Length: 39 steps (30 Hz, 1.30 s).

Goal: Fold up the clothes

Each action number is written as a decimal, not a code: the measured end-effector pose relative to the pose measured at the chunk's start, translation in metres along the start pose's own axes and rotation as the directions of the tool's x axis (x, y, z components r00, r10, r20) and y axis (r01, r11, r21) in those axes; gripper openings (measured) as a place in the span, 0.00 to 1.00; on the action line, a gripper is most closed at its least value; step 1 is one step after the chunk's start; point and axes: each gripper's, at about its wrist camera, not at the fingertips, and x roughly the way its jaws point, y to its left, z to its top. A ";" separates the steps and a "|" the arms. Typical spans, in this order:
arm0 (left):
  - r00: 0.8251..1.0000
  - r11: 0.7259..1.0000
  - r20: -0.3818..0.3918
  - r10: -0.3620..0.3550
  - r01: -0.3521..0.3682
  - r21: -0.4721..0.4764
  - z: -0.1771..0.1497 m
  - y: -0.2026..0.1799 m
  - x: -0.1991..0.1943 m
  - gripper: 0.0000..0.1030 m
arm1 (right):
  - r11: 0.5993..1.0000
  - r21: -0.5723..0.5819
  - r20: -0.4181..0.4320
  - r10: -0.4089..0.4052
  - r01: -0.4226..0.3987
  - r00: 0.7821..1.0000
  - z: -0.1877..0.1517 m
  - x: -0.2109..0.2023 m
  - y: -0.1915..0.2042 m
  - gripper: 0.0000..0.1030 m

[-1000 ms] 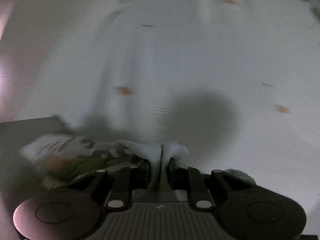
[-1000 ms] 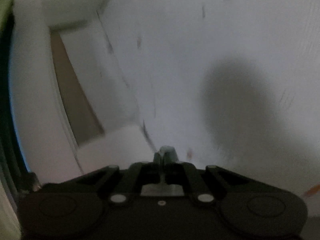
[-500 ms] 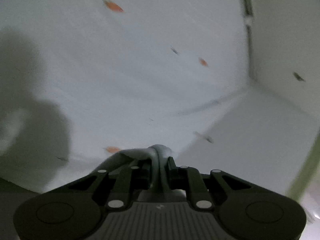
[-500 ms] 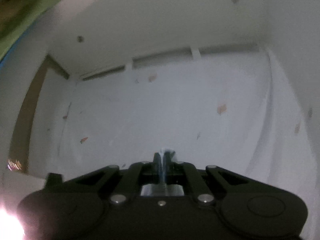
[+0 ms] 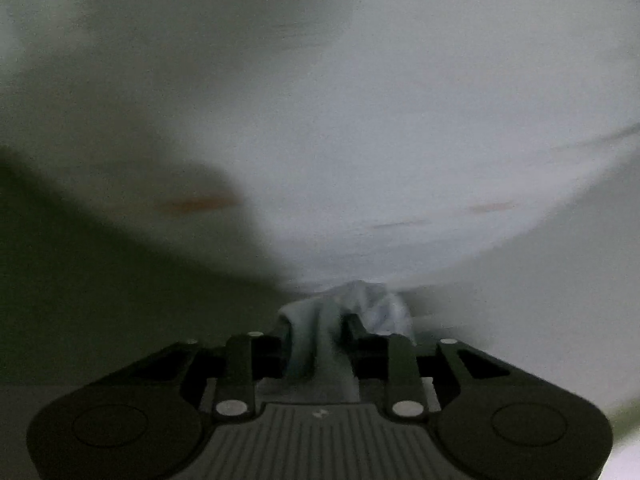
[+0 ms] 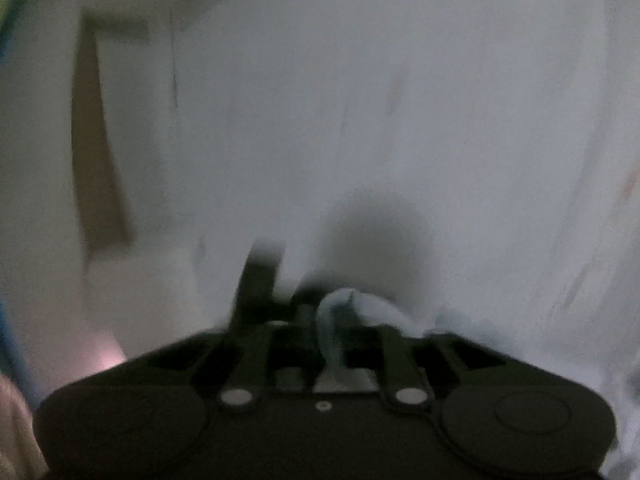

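Note:
A white garment [image 5: 360,140] with small orange marks fills the blurred left wrist view. My left gripper [image 5: 320,320] is shut on a bunched fold of it, which stands up between the fingers. In the right wrist view the same white garment [image 6: 440,120] hangs across the middle and right. There, my right gripper [image 6: 336,316] is shut on a looped edge of the cloth. Just left of that loop is a dark blurred shape [image 6: 260,276] that I cannot identify. Most of the garment's outline is lost in motion blur.
A dark green area [image 5: 80,280] lies at the lower left of the left wrist view. A brown strip [image 6: 96,140] on a pale wall runs down the left of the right wrist view. A blue edge [image 6: 6,320] shows at the far left.
Both views have swung as the grippers moved with the cloth, and both are more blurred now. Each gripper still holds its fold. The brown strip is back at the right view's left.

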 end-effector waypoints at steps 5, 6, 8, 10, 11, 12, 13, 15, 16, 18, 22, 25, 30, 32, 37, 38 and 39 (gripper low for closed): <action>0.910 0.906 -0.022 0.413 -0.414 -0.085 -0.053 0.116 -0.028 0.37 | 0.985 0.138 -0.414 0.156 -0.108 0.897 -0.086 0.100 0.034 0.41; 0.914 0.906 -0.040 0.404 -0.406 -0.122 -0.065 0.132 -0.034 0.40 | 0.978 0.169 -0.486 0.189 -0.120 0.853 -0.103 0.119 0.041 0.44; 0.924 0.910 -0.050 0.379 -0.382 -0.163 -0.092 0.142 -0.040 0.48 | 0.990 0.129 -0.527 0.124 -0.064 0.841 -0.119 0.126 0.028 0.49; 0.931 0.918 -0.055 0.361 -0.365 -0.156 -0.115 0.140 -0.040 0.53 | 0.995 0.095 -0.572 0.027 0.033 0.820 -0.135 0.128 0.005 0.49; 0.934 0.925 -0.061 0.351 -0.357 -0.132 -0.129 0.132 -0.036 0.54 | 0.993 0.074 -0.595 -0.029 0.090 0.803 -0.145 0.128 -0.009 0.49; 0.937 0.931 -0.075 0.342 -0.348 -0.107 -0.140 0.128 -0.030 0.57 | 0.987 0.052 -0.609 -0.089 0.151 0.788 -0.153 0.125 -0.024 0.49; 0.938 0.936 -0.093 0.334 -0.341 -0.084 -0.150 0.124 -0.022 0.58 | 0.977 0.028 -0.622 -0.149 0.212 0.769 -0.161 0.122 -0.039 0.49; 0.935 0.941 -0.143 0.323 -0.333 -0.052 -0.166 0.110 -0.004 0.58 | 0.945 -0.077 -0.623 -0.294 0.317 0.725 -0.178 0.115 -0.065 0.50; 0.932 0.941 -0.170 0.321 -0.334 -0.057 -0.174 0.104 0.003 0.58 | 0.926 -0.139 -0.614 -0.358 0.350 0.703 -0.186 0.114 -0.074 0.50; 0.932 0.943 -0.201 0.302 -0.323 -0.080 -0.190 0.106 0.003 0.58 | 0.914 -0.304 -0.584 -0.401 0.268 0.705 -0.208 0.124 -0.079 0.49; 0.936 0.943 -0.209 0.283 -0.311 -0.118 -0.199 0.108 -0.003 0.58 | 0.821 -0.562 -0.530 -0.451 0.100 0.718 -0.252 0.154 -0.091 0.51; 0.929 0.936 -0.180 0.322 -0.341 -0.085 -0.207 0.096 -0.014 0.60 | 0.783 -0.622 -0.543 -0.451 0.022 0.708 -0.281 0.196 -0.106 0.55; 0.908 0.905 -0.111 0.404 -0.414 -0.092 -0.226 0.097 -0.047 0.67 | 0.859 -0.493 -0.658 -0.266 -0.136 0.705 -0.280 0.172 -0.085 0.02; 0.894 0.885 -0.105 0.436 -0.447 -0.130 -0.237 0.102 -0.048 0.67 | 0.890 -0.392 -0.704 -0.127 -0.234 0.698 -0.269 0.139 -0.062 0.02; 0.875 0.854 -0.116 0.470 -0.484 -0.191 -0.270 0.105 -0.064 0.67 | 0.877 -0.119 -0.751 0.228 -0.466 0.620 -0.242 0.058 -0.007 0.02; 0.868 0.845 -0.124 0.481 -0.496 -0.199 -0.276 0.105 -0.065 0.67 | 0.859 -0.063 -0.748 0.296 -0.508 0.594 -0.236 0.042 0.005 0.04; 0.857 0.832 -0.133 0.499 -0.516 -0.205 -0.281 0.104 -0.063 0.67 | 0.850 -0.026 -0.759 0.325 -0.526 0.564 -0.243 0.033 0.010 0.11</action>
